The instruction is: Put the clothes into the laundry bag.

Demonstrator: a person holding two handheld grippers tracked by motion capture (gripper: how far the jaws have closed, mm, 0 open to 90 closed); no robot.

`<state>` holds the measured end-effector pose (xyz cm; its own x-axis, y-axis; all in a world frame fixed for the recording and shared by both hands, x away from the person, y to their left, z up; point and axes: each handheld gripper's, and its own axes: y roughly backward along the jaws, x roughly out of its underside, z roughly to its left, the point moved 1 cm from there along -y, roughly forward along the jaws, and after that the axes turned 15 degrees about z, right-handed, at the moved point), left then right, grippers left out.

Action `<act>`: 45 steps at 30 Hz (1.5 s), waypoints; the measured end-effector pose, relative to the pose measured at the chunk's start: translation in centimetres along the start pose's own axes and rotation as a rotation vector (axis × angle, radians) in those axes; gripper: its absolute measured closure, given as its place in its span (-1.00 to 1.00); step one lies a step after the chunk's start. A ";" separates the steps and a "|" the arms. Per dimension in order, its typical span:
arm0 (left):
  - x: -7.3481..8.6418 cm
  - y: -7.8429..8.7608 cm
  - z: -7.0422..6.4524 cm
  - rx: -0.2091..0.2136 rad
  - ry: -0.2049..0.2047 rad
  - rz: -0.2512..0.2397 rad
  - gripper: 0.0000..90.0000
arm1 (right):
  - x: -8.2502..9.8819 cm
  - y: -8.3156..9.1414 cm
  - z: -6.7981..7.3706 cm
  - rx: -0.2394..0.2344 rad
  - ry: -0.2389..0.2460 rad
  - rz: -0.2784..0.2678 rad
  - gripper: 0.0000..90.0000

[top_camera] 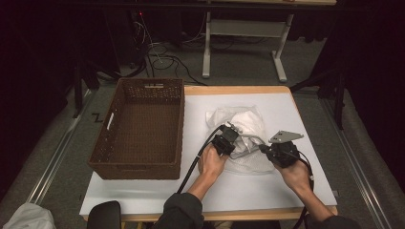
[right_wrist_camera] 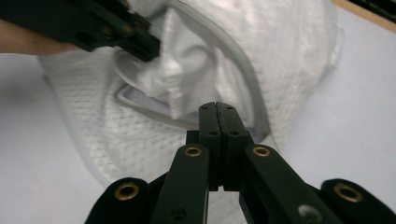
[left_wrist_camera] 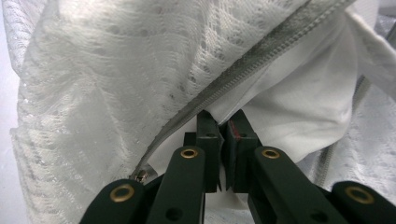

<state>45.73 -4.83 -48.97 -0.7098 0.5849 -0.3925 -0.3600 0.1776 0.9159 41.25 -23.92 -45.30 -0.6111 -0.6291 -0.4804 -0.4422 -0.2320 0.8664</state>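
A white mesh bag [top_camera: 241, 121] with a grey zipper lies on the white table top, its mouth open toward me. In the left gripper view the mesh bag [left_wrist_camera: 93, 93] folds back over a white cloth [left_wrist_camera: 299, 107] inside. My left gripper [left_wrist_camera: 226, 123] is shut on a fold of that cloth at the mouth; the high view shows the left gripper [top_camera: 234, 136] at the bag's near left. My right gripper [right_wrist_camera: 217, 106] is shut on the bag's zipper edge [right_wrist_camera: 154, 114], opposite the left gripper [right_wrist_camera: 148, 50]. In the high view the right gripper [top_camera: 262, 149] sits at the bag's near right.
A brown woven basket [top_camera: 181, 124] stands at the table's left, with nothing visible inside. White table surface [top_camera: 229, 191] stretches between the bag and the near edge. A black rounded object [top_camera: 105, 214] pokes up at the near left corner.
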 end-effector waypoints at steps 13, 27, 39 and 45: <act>0.0 0.1 0.4 0.060 -0.046 0.029 0.91 | -1.8 -5.6 3.2 -0.142 0.074 0.129 0.23; -0.2 -0.2 0.6 0.064 -0.038 -0.020 0.91 | -0.6 -5.0 5.3 -0.179 0.206 0.173 1.00; 3.2 2.3 1.0 0.077 -0.041 0.018 0.36 | -1.1 -3.5 4.3 -0.156 0.158 0.114 0.91; 4.6 2.3 0.8 0.057 -0.031 0.052 0.25 | -1.8 -3.7 4.2 -0.133 0.120 0.087 0.74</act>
<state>42.08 -1.10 -48.64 -0.7073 0.6187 -0.3418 -0.2874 0.1901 0.9388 41.22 -18.84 -48.18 -0.5572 -0.7328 -0.3905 -0.2956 -0.2644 0.9180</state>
